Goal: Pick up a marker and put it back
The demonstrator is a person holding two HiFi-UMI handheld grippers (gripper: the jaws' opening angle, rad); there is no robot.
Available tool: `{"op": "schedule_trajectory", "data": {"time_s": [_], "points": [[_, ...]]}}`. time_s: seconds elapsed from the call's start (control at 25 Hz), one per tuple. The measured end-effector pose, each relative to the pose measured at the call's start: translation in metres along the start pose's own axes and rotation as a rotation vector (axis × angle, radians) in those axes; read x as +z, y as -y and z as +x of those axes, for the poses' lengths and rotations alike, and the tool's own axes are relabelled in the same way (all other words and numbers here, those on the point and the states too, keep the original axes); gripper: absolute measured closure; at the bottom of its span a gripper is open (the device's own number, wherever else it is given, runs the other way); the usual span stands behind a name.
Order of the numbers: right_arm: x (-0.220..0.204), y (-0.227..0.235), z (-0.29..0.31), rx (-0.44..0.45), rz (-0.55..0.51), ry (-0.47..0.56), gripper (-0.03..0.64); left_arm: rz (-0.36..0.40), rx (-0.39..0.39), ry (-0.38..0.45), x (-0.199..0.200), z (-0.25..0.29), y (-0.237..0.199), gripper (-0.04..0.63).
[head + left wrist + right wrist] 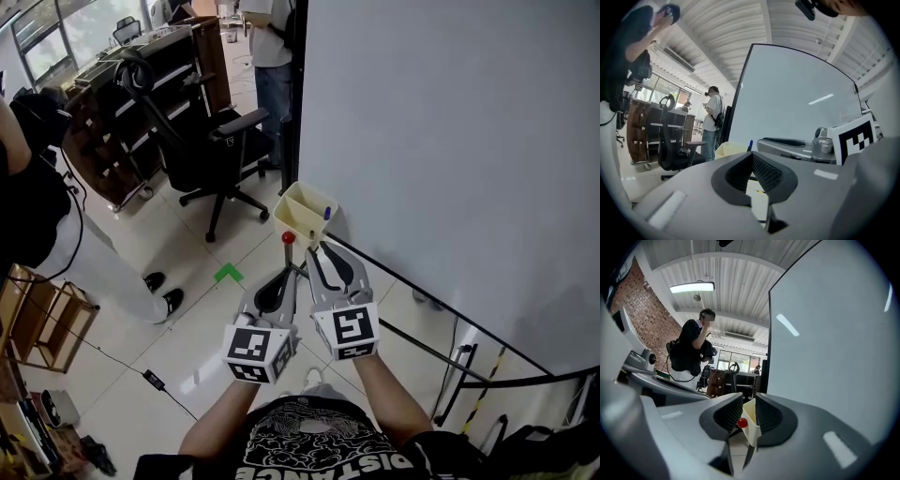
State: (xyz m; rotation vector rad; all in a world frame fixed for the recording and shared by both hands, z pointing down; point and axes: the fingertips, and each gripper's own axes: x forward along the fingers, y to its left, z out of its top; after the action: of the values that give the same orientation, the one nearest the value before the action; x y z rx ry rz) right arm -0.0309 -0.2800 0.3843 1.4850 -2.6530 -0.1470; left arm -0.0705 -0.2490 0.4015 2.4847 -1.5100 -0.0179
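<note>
A cream marker tray (298, 208) hangs at the whiteboard's (450, 141) left edge, and a blue marker (326, 213) stands in it. A red knob (289, 238) sits just below the tray. My right gripper (323, 255) points at the tray from close below; it is open with nothing between its pads. In the right gripper view the tray (751, 420) and the red knob (742, 423) show through the gap of the right gripper (749, 413). My left gripper (284, 274) lies beside it on the left, shut and empty. In the left gripper view the left gripper's (752, 159) pads meet, with the blue marker (750, 144) beyond.
A black office chair (211, 150) stands left of the board, with dark wooden shelves (112, 122) behind it. One person stands at the far left (37, 197), another at the back (272, 56). The board's black stand rails (441, 309) run along the floor to the right. A green floor mark (228, 274) lies below the tray.
</note>
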Motion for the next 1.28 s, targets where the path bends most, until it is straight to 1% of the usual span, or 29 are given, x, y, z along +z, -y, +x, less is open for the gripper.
{"op": "schedule_trajectory", "data": {"time_s": [0.16,0.32,0.52,0.8,1.0,1.28], "points": [[0.017,-0.014,-0.024,-0.017,0.011,0.03,0.56,0.02,-0.012,0.025,0.004,-0.016,0.009,0.591],[0.021,-0.025,-0.044,-0.032,0.017,0.033,0.568,0.027,-0.024,0.033,0.005,-0.031,0.019,0.591],[0.024,-0.037,-0.07,-0.06,0.024,0.04,0.617,0.035,-0.028,0.045,0.002,-0.05,0.027,0.591],[0.028,-0.058,-0.102,-0.069,0.043,0.041,0.617,0.038,-0.053,0.053,-0.001,-0.071,0.043,0.591],[0.025,-0.06,-0.115,-0.085,0.056,0.033,0.617,0.042,-0.066,0.059,-0.002,-0.079,0.051,0.591],[0.024,-0.063,-0.123,-0.085,0.066,0.028,0.617,0.046,-0.07,0.063,-0.001,-0.084,0.058,0.591]]}}
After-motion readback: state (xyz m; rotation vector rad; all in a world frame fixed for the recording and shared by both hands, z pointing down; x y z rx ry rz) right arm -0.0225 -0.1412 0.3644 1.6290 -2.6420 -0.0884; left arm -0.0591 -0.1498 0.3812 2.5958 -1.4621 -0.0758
